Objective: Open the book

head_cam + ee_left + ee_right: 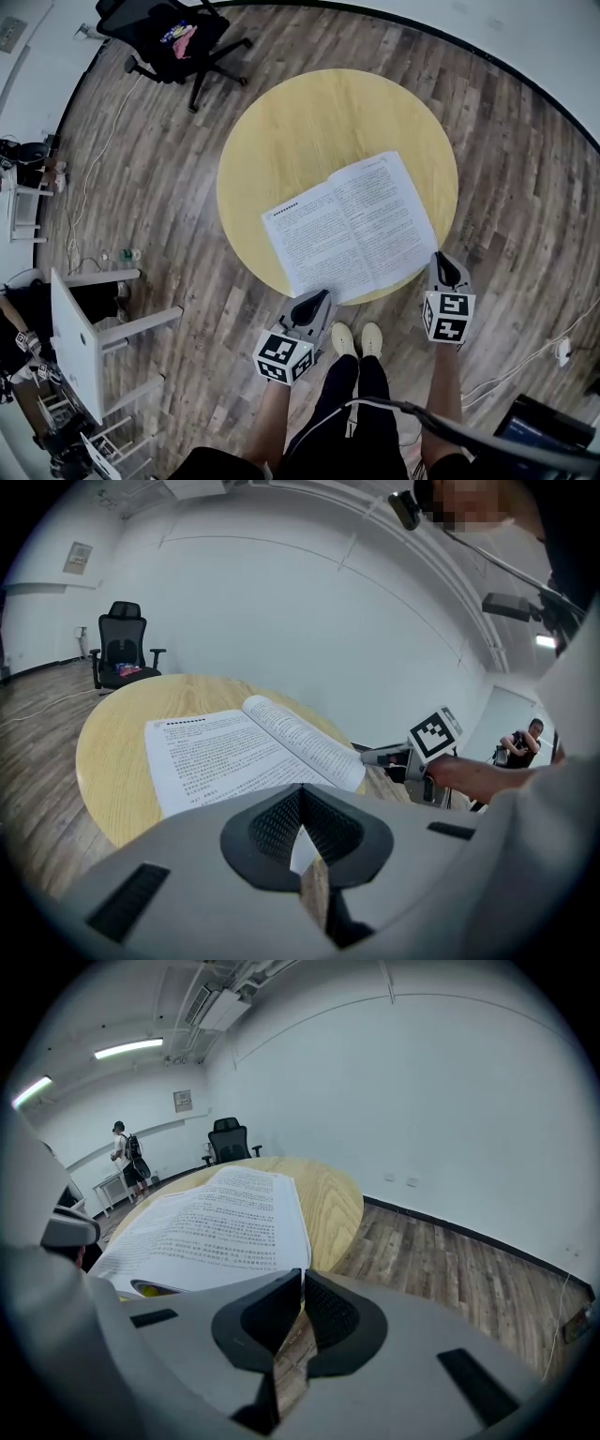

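Note:
The book (352, 225) lies open and flat on the round yellow table (309, 112), its printed pages facing up. My left gripper (314, 302) sits at the book's near edge, jaws together with nothing between them. In the left gripper view the shut tips (300, 794) point over the left page (225, 752). My right gripper (443, 267) hovers just off the table's near right rim, beside the book's right corner. Its jaws (303, 1277) are shut and empty, with the right page (220, 1218) ahead to the left.
A black office chair (178, 42) stands on the wood floor beyond the table. White desks and chairs (80, 337) and cables are at the left. The person's shoes (356, 339) are near the table's edge. Another person (125, 1152) stands far off by the wall.

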### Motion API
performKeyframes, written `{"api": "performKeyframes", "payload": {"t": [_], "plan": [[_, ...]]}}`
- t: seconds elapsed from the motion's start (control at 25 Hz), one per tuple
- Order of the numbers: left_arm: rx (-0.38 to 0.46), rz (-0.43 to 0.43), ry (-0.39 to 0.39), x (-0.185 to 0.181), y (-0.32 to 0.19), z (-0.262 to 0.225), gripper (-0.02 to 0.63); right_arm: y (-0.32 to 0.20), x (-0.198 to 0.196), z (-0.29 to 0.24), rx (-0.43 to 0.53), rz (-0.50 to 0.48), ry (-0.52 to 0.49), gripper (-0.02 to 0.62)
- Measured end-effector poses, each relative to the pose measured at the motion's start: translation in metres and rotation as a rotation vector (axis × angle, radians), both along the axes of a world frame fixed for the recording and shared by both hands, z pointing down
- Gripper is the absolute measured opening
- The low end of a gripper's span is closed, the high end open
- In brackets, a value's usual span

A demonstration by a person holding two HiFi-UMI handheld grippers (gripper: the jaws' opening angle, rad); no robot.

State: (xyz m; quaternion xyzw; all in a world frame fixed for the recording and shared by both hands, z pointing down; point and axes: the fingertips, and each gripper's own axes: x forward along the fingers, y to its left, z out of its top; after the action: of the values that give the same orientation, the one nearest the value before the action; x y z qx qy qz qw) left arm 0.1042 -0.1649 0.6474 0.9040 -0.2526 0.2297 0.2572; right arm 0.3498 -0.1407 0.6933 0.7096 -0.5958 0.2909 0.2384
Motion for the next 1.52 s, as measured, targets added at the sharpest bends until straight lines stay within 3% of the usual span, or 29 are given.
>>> {"api": "performKeyframes", "payload": {"t": [0.56,0.68,0.84,0.96,1.44,1.52], "plan": [[-0.018,0.018,0.001,0.005,0.003,0.003,-0.002,-0.001,-0.003,0.003,-0.046,-0.033,0.045,0.035],[-0.017,0.012,0.002,0.002,0.002,0.001,-0.002,-0.001,0.001,0.000,-0.055,-0.016,0.086,0.099],[-0.023,-0.004,0.014,-0.003,0.001,-0.002,-0.002,0.004,0.012,-0.004,-0.052,0.024,0.084,0.233],[-0.022,-0.005,0.020,-0.003,0.001,-0.004,-0.002,0.007,0.016,-0.009,-0.052,0.033,0.088,0.272],[0.025,-0.015,0.053,-0.011,0.000,-0.029,-0.002,0.012,-0.001,-0.052,0.011,0.024,0.096,0.263],[0.034,-0.020,0.060,-0.015,0.002,-0.035,-0.002,0.013,-0.006,-0.063,0.028,0.017,0.106,0.215]]}}
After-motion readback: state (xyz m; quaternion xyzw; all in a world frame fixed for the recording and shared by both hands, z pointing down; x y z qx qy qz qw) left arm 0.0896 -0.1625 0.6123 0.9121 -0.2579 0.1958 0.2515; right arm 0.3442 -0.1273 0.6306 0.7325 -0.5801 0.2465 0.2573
